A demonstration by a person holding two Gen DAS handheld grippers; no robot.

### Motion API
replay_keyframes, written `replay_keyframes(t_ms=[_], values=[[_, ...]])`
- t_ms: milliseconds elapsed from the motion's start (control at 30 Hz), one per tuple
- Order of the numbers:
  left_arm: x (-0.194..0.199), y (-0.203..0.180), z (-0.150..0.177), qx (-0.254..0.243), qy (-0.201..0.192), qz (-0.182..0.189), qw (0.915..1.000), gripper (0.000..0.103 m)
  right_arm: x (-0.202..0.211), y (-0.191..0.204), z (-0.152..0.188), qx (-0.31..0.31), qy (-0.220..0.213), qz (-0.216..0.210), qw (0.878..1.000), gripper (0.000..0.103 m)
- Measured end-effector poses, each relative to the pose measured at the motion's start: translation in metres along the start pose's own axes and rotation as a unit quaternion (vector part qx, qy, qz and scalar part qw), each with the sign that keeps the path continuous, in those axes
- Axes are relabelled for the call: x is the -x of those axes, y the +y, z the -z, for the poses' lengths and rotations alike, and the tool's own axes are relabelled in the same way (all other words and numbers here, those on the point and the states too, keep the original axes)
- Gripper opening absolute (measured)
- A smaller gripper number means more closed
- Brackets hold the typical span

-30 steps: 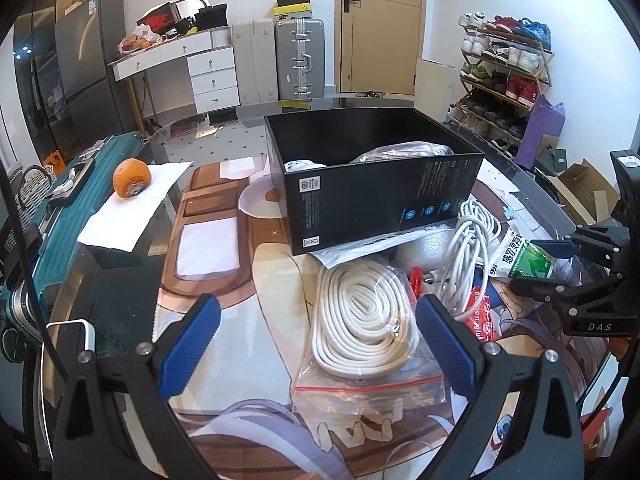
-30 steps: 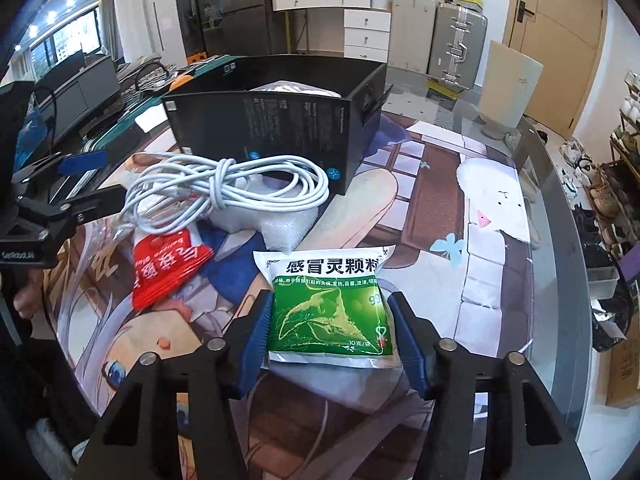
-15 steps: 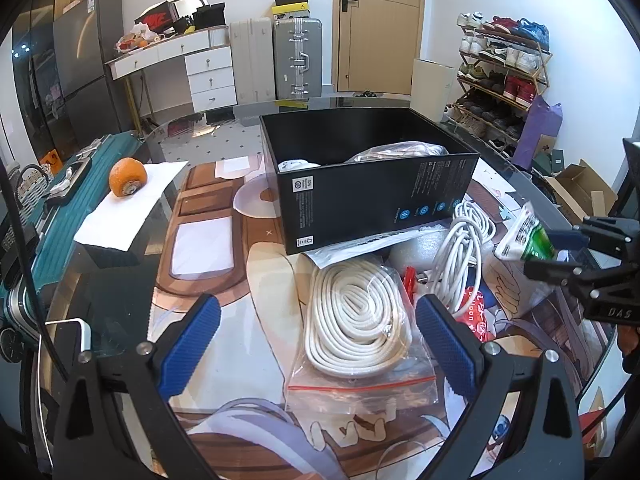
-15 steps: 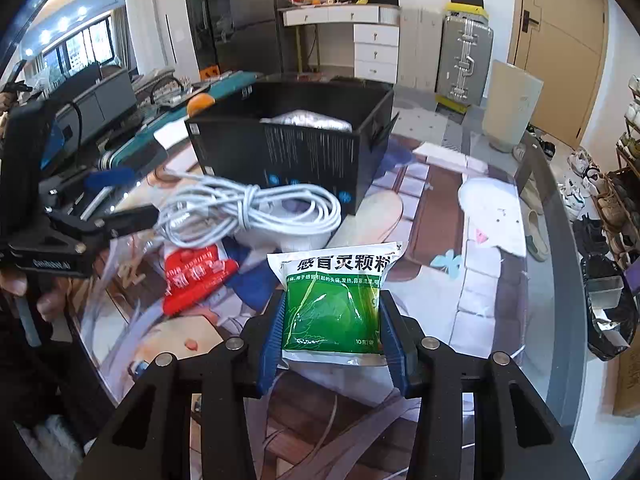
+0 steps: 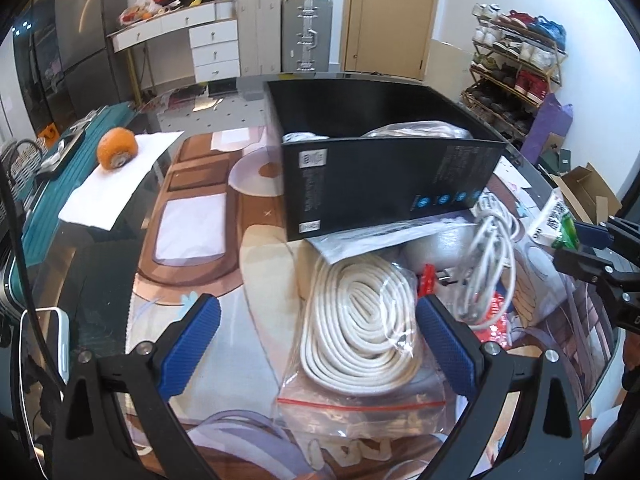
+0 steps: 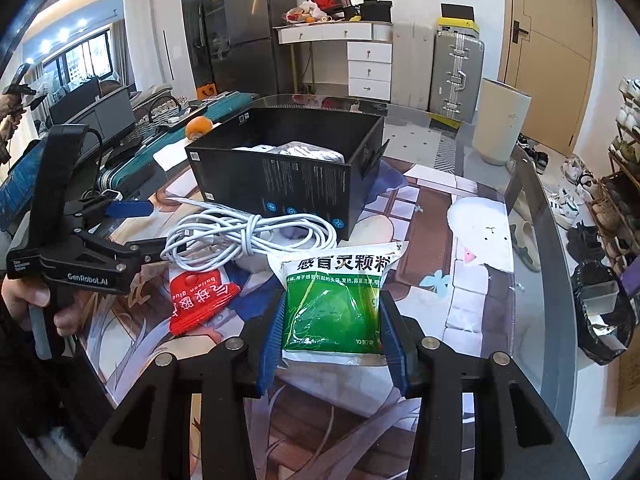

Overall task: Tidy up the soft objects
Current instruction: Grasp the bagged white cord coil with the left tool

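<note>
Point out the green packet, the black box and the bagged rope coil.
Green packet (image 6: 332, 312): right wrist view, green front panel.
Black box (image 5: 384, 188): left wrist view, near side wall.
Rope coil (image 5: 360, 332): left wrist view, middle of coil.

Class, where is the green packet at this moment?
In the right wrist view, the green packet sits low and central, clamped in the right claw, just in front of the white cable and black box.

A lived-in home, entry side of a living room

Ahead of the tool, beyond the glass-topped table (image 5: 100, 264): a wooden door (image 5: 394, 16), a shoe rack (image 5: 516, 64) to the right, a refrigerator (image 6: 256, 28), white drawers (image 5: 214, 50), a silver suitcase (image 5: 306, 38).
</note>
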State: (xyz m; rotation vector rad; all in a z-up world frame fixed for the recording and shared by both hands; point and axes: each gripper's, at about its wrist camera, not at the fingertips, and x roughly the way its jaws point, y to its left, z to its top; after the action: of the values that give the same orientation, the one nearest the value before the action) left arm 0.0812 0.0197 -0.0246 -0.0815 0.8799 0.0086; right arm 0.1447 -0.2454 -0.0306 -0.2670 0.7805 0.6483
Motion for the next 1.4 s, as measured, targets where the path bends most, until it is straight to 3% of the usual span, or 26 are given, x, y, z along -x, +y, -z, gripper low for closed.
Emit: replay_keyframes(t_ms=[400, 633, 733, 900, 1000, 1200, 1400], values=[[-0.007, -0.006, 0.005, -0.027, 0.012, -0.018, 0.9994, 0.099, -0.002, -0.002, -0.001, -0.003, -0.001, 0.001, 1.000, 0.044], [-0.011, -0.004, 0.005, -0.021, 0.026, -0.005, 0.9994, 0.098, -0.001, -0.001, -0.001, -0.002, -0.004, 0.001, 1.000, 0.044], [-0.010, -0.005, 0.005, -0.025, 0.025, 0.001, 0.9994, 0.091, 0.000, 0.000, -0.001, -0.001, -0.006, 0.000, 1.000, 0.044], [-0.002, -0.017, 0.008, -0.056, 0.008, 0.019, 0.9982, 0.056, 0.003, 0.002, -0.002, 0.000, -0.011, -0.003, 1.000, 0.044], [0.001, -0.020, 0.010, -0.065, 0.001, 0.021, 0.9977, 0.045, 0.005, 0.002, -0.003, -0.001, -0.016, -0.002, 1.000, 0.044], [0.009, -0.016, 0.013, -0.051, -0.006, 0.035, 0.9981, 0.036, 0.007, 0.005, -0.005, -0.003, -0.024, -0.003, 1.000, 0.044], [0.021, -0.014, 0.015, -0.046, -0.020, 0.040, 0.9980, 0.035, 0.011, 0.009, -0.007, 0.001, -0.035, -0.005, 0.999, 0.044]])
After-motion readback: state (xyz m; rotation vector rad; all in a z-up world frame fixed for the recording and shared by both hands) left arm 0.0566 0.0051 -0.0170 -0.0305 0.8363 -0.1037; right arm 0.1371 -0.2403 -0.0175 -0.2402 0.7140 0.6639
